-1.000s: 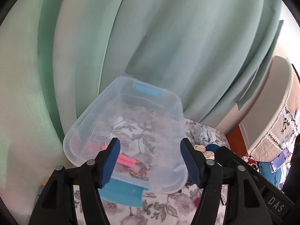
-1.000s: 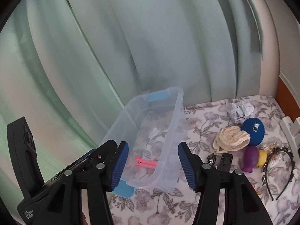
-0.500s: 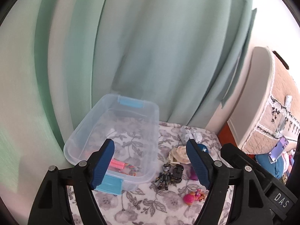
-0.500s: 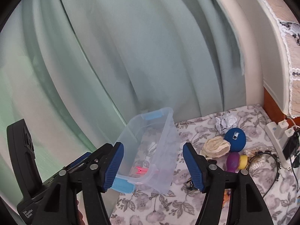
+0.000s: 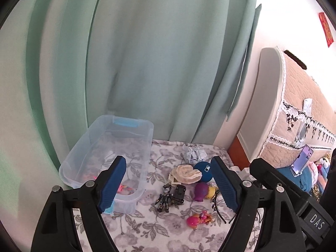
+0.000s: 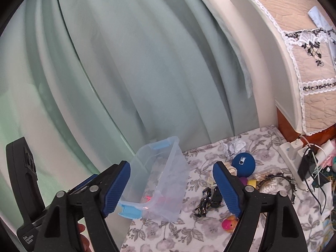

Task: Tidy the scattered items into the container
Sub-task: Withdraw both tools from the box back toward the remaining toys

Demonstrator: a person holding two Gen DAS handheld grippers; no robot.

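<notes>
A clear plastic bin (image 5: 150, 138) with blue latches stands at the left of the flowered cloth, holding a few pink items (image 5: 124, 188). To its right lie a black figure (image 5: 164, 197), a black toy car (image 5: 178, 193), a purple toy (image 5: 200, 191), a blue ball (image 5: 204, 169), a cream cloth roll (image 5: 187, 173), crumpled paper (image 5: 195, 153), a pink doll (image 5: 197, 220) and a black headband (image 6: 279, 178). My left gripper (image 5: 168, 161) and right gripper (image 6: 171, 164) hover above the cloth's near side. Both sets of jaws are opening, with nothing between them. The bin (image 6: 175, 145) lies ahead of the right gripper.
A green curtain (image 5: 157, 63) hangs right behind the bin. A padded headboard with lace trim (image 6: 300, 52) rises at the right. A white power strip with chargers and cables (image 6: 294, 159) lies along the cloth's right edge. A phone on a stand (image 5: 302, 160) is farther right.
Both grippers drew back and up from the bin, which now looks smaller. Their jaws spread wider. The scattered toys right of the bin came into the left view.
</notes>
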